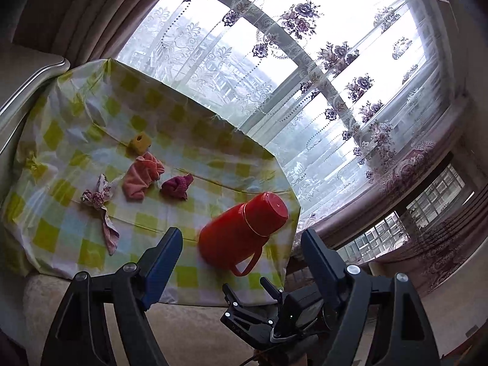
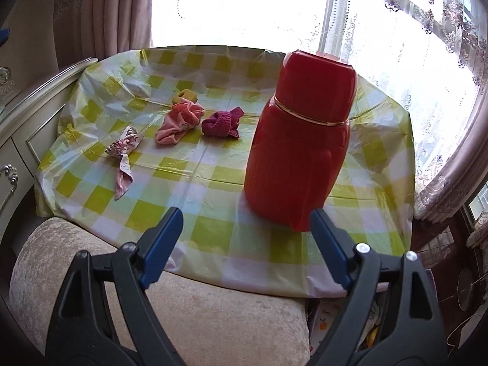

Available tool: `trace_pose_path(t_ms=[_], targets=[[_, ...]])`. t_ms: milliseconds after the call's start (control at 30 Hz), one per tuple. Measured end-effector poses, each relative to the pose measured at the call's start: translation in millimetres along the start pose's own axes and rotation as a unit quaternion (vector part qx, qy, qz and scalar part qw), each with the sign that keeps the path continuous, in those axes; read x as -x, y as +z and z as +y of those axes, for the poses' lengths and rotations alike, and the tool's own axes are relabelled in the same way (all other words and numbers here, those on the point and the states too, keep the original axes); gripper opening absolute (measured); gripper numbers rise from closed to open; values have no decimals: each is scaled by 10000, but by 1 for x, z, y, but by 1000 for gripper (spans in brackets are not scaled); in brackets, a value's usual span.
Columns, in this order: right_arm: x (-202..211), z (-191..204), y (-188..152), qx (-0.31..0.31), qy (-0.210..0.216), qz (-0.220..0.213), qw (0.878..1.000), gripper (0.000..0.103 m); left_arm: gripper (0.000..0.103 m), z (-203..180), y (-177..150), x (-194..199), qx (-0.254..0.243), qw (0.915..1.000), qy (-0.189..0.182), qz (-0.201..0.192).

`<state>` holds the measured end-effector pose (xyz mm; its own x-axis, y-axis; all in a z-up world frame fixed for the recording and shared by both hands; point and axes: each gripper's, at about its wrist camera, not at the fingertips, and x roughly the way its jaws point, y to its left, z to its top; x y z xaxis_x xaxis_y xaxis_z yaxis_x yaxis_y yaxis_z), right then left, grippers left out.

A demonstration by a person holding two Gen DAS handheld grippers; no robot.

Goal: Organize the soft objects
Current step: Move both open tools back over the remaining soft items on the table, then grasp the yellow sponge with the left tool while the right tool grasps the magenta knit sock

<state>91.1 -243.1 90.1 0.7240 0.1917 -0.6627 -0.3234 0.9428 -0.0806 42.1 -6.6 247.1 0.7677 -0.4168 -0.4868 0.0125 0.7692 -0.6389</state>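
Several soft items lie on the checked tablecloth [image 1: 158,213]: a yellow sponge [image 1: 140,143], a pink cloth [image 1: 141,177], a magenta knitted piece [image 1: 177,186] and a floral knotted cloth [image 1: 100,204]. The right wrist view shows the same sponge [image 2: 184,95], pink cloth [image 2: 180,122], magenta piece [image 2: 222,123] and floral cloth [image 2: 123,146]. My left gripper [image 1: 241,241] is open and holds nothing, back from the table's near edge. My right gripper [image 2: 245,213] is open and holds nothing too, hovering over the near edge. It shows low in the left wrist view as well, the right gripper [image 1: 247,286].
A tall red thermos jug [image 2: 302,140] stands on the right of the table, close before the right gripper; the same jug [image 1: 244,225] appears in the left view. A beige upholstered seat [image 2: 198,320] is below the table edge. A cream cabinet [image 2: 27,116] stands left, lace curtains [image 1: 335,91] behind.
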Motion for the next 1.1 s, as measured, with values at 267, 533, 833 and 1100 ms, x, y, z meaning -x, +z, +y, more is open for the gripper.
trace_pose_path(t_ms=[267,533,833,1100], targets=[[-22,35,15,355,350,-4,9988,87,81,32,8,-4,263,9989,331,-182],[-72,71,47,564,735,11,9957,87,81,111,51,-59,-160,9818,1749,-727],[-168,81,110,28,789,126,9968,87,81,191,142,-236,-1050,9699,2140,499],[-254,62,131,-390,300,569,9972,87,81,208,168,-376,-1699,9446,2440,1390]])
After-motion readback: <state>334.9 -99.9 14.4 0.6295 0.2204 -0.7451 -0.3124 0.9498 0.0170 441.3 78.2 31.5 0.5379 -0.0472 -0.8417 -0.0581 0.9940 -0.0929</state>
